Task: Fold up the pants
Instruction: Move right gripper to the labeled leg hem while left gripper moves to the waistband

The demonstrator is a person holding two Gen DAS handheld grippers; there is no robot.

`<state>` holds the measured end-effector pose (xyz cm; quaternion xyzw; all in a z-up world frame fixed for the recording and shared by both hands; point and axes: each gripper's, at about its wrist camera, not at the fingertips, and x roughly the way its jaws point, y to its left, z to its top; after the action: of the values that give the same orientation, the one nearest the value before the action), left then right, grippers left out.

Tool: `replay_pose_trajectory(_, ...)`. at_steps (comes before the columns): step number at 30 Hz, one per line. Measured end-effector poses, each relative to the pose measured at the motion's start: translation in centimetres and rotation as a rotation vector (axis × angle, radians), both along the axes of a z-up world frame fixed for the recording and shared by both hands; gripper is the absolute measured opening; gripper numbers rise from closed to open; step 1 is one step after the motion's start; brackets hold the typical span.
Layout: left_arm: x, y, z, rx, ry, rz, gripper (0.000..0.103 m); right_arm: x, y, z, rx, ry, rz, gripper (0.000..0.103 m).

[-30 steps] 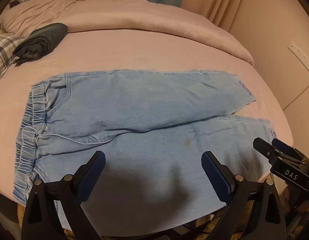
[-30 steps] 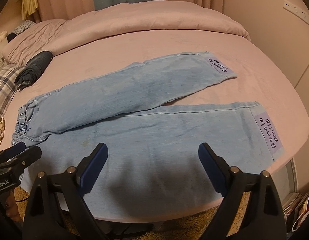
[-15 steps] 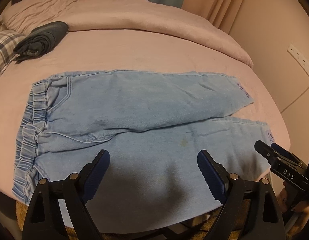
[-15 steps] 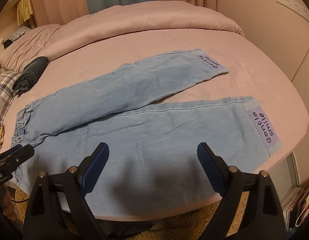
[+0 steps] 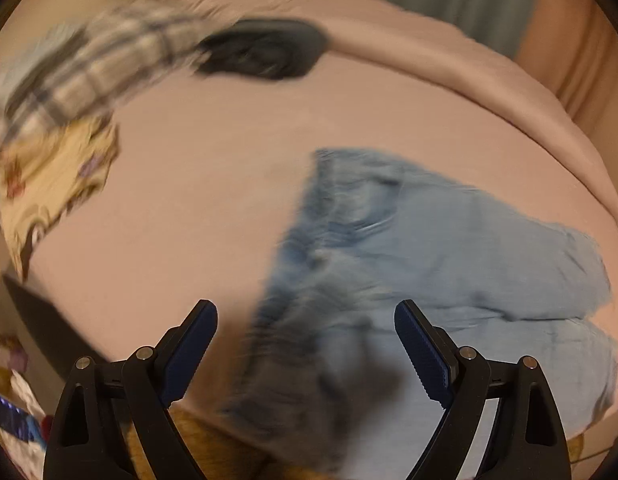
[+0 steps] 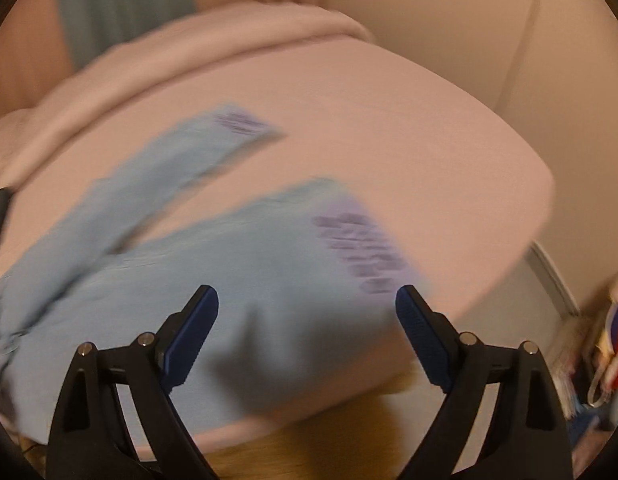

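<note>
Jeans lie flat on the bed, unfolded. My left gripper has swung to the waistband just ahead; my right gripper to the near leg's cuff. Both spread, empty, set for the first fold.

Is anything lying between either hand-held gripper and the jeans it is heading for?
Nothing visible is. The left hand-held gripper is open over the waistband end of the jeans, the right hand-held gripper open over the near leg's printed cuff. The dark folded garment lies well beyond on the bed.
</note>
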<state>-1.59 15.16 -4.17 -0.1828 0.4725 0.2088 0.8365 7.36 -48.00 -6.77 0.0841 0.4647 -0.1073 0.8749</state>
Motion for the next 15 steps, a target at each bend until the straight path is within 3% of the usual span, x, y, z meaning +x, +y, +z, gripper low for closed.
replay_pose_trajectory(1,-0.6,1.2,-0.7,-0.044,-0.002,-0.012,0.090,0.3,-1.3,-0.8,-0.006,0.024,-0.004,0.091)
replay_pose_trajectory(4,-1.4,2.1,-2.2,-0.080,0.023,0.010,0.090,1.3,-4.4,-2.8,0.060,0.072,-0.010,0.092)
replay_pose_trajectory(7,-1.3,1.8,-3.8,-0.153,0.017,-0.026,0.090,2.0,-5.6,-4.1,0.109,0.094,-0.042,0.092)
replay_pose_trajectory(9,-0.7,1.4,-5.5,-0.213,0.064,-0.024,0.090,2.4,-5.6,-5.1,0.149,0.106,-0.052,0.091)
replay_pose_trajectory(10,-0.4,0.9,-5.8,-0.187,0.086,-0.025,0.089,2.5,-5.3,-5.4,0.142,0.103,-0.069,0.091)
replay_pose_trajectory(11,0.0,0.5,-5.8,-0.141,0.090,-0.027,0.084,2.5,-5.0,-5.3,0.126,0.102,-0.071,0.089)
replay_pose_trajectory(13,0.1,-0.5,-5.4,-0.078,0.084,-0.037,0.042,2.4,-4.3,-4.7,0.114,0.078,-0.057,0.067)
replay_pose_trajectory(14,0.1,-0.7,-5.0,-0.099,0.062,-0.039,0.031,2.4,-4.1,-4.4,0.102,0.063,-0.058,0.059)
replay_pose_trajectory(15,0.0,-0.5,-4.7,-0.136,0.041,-0.025,0.026,2.5,-4.2,-4.1,0.090,0.057,-0.060,0.044)
